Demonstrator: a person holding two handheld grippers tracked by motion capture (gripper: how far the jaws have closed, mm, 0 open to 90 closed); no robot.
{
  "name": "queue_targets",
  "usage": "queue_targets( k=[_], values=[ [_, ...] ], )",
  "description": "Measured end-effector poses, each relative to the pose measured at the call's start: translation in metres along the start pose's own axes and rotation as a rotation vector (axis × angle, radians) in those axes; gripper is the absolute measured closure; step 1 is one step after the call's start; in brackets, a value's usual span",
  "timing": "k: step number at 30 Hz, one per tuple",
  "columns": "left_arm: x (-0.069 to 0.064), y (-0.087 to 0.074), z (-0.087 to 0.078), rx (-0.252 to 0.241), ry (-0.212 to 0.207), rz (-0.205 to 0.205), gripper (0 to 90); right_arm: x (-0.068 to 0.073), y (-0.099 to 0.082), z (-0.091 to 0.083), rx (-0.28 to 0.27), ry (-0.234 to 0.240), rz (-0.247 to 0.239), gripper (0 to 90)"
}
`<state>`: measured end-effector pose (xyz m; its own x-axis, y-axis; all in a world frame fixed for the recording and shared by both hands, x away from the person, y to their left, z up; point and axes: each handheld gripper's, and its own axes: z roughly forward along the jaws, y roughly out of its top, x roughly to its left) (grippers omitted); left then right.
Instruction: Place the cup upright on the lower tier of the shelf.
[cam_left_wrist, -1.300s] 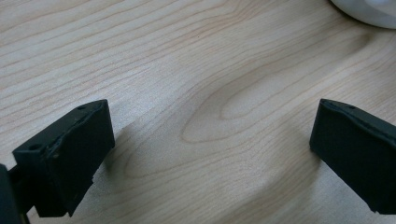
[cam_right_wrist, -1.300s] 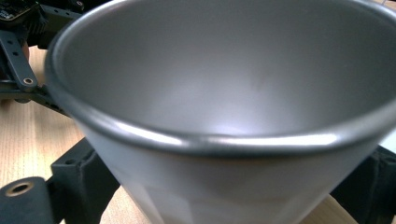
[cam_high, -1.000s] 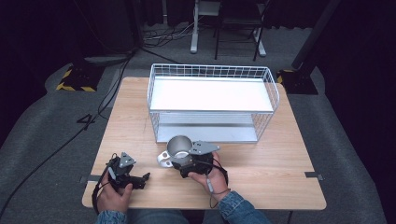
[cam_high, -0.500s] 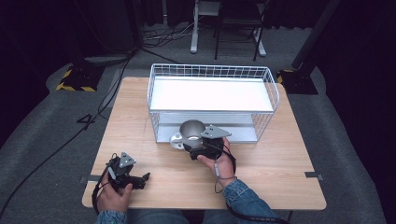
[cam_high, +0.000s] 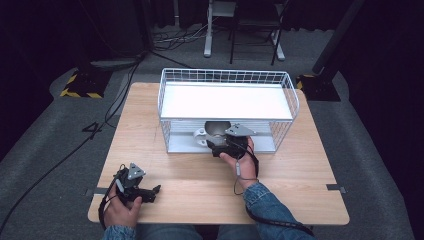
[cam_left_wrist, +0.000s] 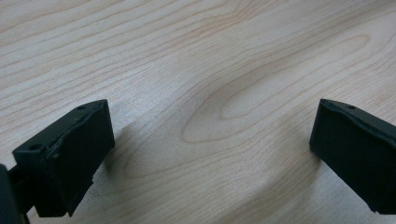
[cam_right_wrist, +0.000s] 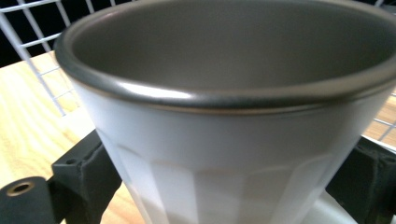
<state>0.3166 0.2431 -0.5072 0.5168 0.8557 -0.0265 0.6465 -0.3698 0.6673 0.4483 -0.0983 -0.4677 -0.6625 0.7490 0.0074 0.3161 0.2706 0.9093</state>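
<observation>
A white mug (cam_high: 216, 129) with a dull grey inside is held at the front opening of the lower tier of a white wire rack (cam_high: 227, 75). My right gripper (cam_high: 214, 145) is shut on it, with one black jaw on each side of the mug's (cam_right_wrist: 233, 140) fluted wall in the right gripper view. The mug's handle points left in the high view. Wire mesh shows just behind the mug's rim. My left gripper (cam_high: 151, 192) rests near the table's front left corner. Its jaws stand wide open (cam_left_wrist: 210, 149) over bare wood, with nothing between them.
The rack stands at the back middle of the wooden table (cam_high: 200, 190), and a white panel (cam_high: 225, 100) forms its upper tier. A cable (cam_high: 90, 140) trails off the table's left side. Dark floor, chair legs and stands lie beyond the table.
My right gripper has carried the mug away from the table's middle, back and to the right, up to the rack's lower tier. The left gripper has stayed where it was.
</observation>
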Motion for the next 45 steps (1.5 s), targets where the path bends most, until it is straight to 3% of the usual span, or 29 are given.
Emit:
queue_targets(
  k=[26,45],
  values=[
    [0.0,0.0,0.0,0.0,0.0,0.0,0.2,-0.035,-0.01,0.014,-0.041,-0.102,0.039,8.4],
    [0.0,0.0,0.0,0.0,0.001,0.001,0.2,-0.043,-0.014,0.016,-0.021,-0.082,0.053,7.8]
  ],
)
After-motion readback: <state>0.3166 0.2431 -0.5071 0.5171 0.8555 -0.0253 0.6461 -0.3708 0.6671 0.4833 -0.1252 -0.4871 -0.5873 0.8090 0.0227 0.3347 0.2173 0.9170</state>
